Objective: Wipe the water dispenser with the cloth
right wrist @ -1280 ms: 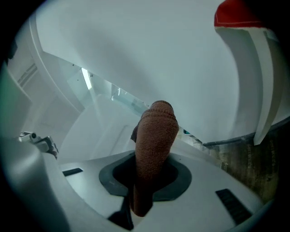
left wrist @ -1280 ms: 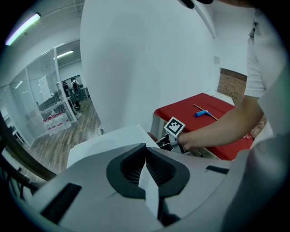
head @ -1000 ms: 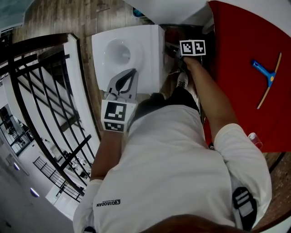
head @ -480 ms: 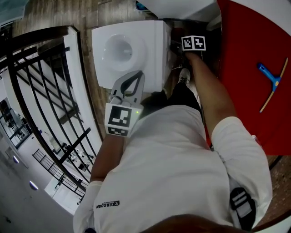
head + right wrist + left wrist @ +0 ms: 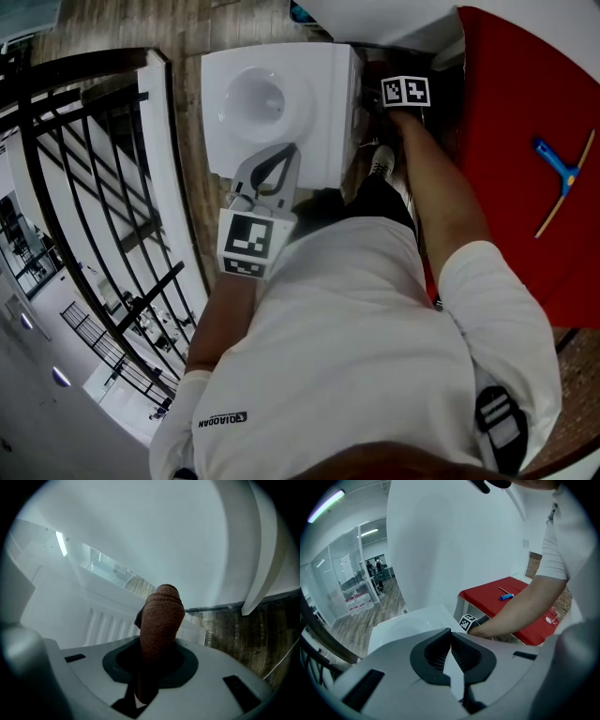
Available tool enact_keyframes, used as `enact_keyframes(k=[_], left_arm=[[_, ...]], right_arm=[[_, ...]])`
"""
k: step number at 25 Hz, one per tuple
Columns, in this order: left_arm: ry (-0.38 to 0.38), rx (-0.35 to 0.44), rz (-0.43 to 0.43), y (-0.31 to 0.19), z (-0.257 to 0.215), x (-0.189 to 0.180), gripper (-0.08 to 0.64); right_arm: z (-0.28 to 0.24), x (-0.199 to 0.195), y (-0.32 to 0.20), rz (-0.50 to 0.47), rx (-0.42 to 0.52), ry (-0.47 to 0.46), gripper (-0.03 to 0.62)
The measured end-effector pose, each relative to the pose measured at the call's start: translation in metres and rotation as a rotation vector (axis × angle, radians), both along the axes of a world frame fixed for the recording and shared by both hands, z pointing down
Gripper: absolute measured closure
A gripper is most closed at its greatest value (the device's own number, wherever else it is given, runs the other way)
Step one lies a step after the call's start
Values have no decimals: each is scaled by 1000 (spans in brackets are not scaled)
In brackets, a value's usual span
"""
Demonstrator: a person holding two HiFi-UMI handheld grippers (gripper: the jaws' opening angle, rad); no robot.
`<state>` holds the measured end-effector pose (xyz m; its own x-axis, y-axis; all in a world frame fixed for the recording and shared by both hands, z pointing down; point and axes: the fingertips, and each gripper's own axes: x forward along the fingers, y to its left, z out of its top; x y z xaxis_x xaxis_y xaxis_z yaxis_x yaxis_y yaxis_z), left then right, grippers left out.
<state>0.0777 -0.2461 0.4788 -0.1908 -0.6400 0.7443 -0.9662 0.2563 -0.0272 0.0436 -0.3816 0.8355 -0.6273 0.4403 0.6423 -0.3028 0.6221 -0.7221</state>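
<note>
Tongs of the left gripper [image 5: 450,632] are pressed together at the tips with nothing between them. In the head view they hang over the near edge of the white water dispenser [image 5: 272,103], toward 12 o'clock from the person's white shirt [image 5: 366,337]. The right tongs [image 5: 157,644] pinch a brown cloth [image 5: 161,613], whose rolled end sticks up beyond the jaw tips.

In the head view the right gripper's marker cube [image 5: 405,91] sits at about 1 o'clock, down along the dispenser's right side, between it and the red desk [image 5: 511,84]. The cloth itself is hidden in that view. From the right gripper view it stands in front of a white ribbed panel [image 5: 105,620] of the dispenser. Whether it touches the panel cannot be told.

The dispenser's top has a round recess [image 5: 255,94]. Farther out at 2 o'clock, a squeegee with a blue handle [image 5: 560,171] lies on the red desk, well apart from both grippers. A black railing [image 5: 84,187] runs along the 9 o'clock side, above the wooden floor [image 5: 187,28].
</note>
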Motion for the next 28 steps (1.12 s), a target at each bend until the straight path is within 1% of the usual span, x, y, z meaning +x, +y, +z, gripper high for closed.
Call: enact_keyframes(k=[3, 7, 9, 12, 16, 18, 24, 28], left_arm=[[-7, 13, 0, 3, -1, -5, 559], [6, 38, -13, 9, -6, -7, 560], [26, 70, -22, 10, -12, -9, 560], [62, 146, -48, 6, -21, -18, 560], [101, 205, -76, 14, -30, -25, 560], [115, 225, -78, 19, -33, -28, 560], [119, 251, -49, 44, -48, -38, 560], [112, 285, -38, 62, -53, -41, 560]], right_arm=[[-5, 0, -2, -8, 26, -5, 522], [-24, 13, -4, 3, 47, -24, 522], [-41, 19, -13, 12, 70, -46, 520], [-73, 22, -33, 32, 119, -94, 522], [-120, 29, -40, 26, 174, -159, 520], [-140, 36, -37, 20, 198, -177, 522], [-202, 52, -15, 1, 278, -206, 522], [-239, 53, -3, -40, 371, -243, 520]])
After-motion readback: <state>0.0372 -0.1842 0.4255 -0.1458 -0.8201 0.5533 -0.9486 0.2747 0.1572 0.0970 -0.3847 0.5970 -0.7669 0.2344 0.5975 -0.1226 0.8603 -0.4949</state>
